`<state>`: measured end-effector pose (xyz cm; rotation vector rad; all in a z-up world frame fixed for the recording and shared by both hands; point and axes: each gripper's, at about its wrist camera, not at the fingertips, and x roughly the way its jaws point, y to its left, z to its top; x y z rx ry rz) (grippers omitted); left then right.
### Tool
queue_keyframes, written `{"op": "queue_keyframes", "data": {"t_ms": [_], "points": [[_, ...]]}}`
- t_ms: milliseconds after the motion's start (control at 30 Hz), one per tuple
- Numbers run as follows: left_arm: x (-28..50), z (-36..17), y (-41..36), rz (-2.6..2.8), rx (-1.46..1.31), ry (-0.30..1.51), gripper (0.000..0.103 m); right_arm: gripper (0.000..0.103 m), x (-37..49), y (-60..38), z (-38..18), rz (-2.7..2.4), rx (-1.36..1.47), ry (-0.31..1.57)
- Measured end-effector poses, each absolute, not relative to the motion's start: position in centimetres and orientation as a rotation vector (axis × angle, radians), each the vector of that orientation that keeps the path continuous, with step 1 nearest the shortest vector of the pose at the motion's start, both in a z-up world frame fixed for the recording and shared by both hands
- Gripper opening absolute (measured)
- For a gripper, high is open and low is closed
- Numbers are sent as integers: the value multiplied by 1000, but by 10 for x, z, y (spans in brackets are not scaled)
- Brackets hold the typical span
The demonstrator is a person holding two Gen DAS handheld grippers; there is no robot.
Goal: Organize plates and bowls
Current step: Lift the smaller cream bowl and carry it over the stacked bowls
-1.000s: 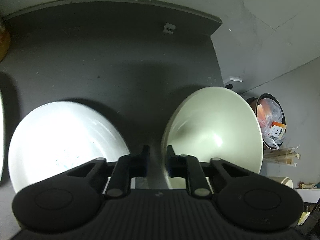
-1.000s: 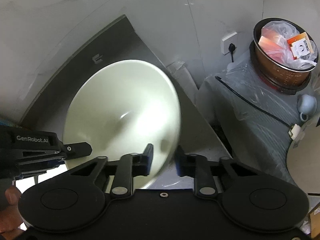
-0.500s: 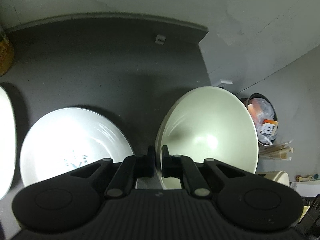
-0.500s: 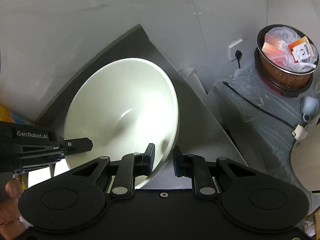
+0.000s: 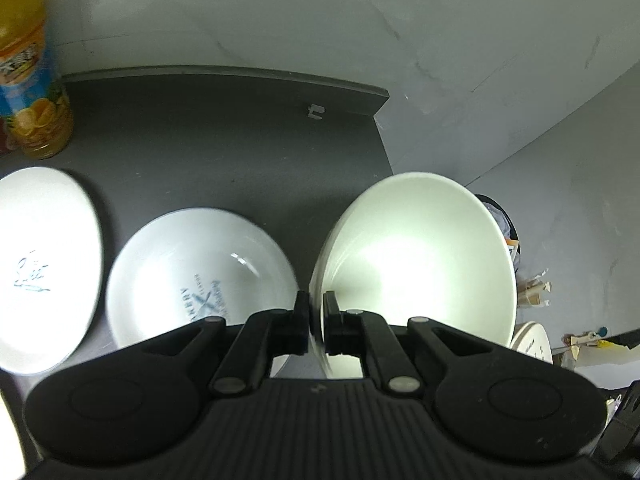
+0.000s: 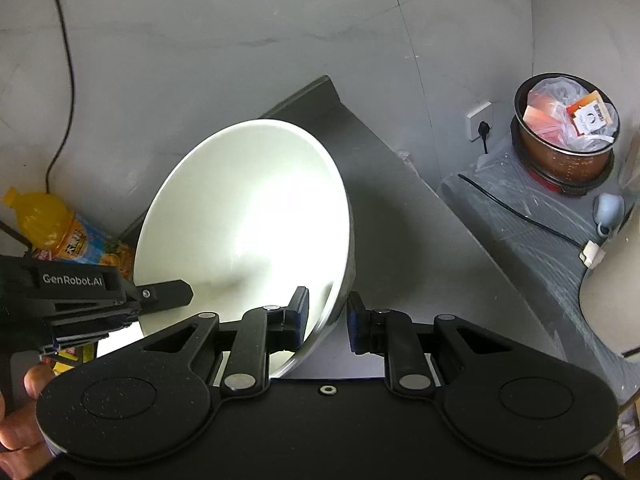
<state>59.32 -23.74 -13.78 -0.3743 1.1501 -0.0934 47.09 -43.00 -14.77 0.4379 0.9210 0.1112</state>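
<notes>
we hold the bowl (image 5: 412, 264) tilted above the bench (image 5: 224, 136), left claw (image 5: 316, 312) and right claw (image 6: 327, 316) each pinching its thin rim, so uneven pull could slip it onto the plate (image 5: 200, 272) below.

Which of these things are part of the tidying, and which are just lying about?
Part of the job: pale green bowl, held by both grippers; white bowl; white plate.

Lying about: juice bottle, trash bin, wall socket, small cup.
</notes>
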Motion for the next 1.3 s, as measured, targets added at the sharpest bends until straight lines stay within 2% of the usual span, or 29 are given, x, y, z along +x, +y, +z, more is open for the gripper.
{"op": "queue_keyframes", "data": {"t_ms": [800, 1300], "points": [[503, -119, -185, -141, -372, 1133, 6, 20, 389, -380, -138, 112, 388, 906], [465, -139, -160, -131, -358, 1200, 9, 20, 360, -354, -153, 120, 359, 965]]}}
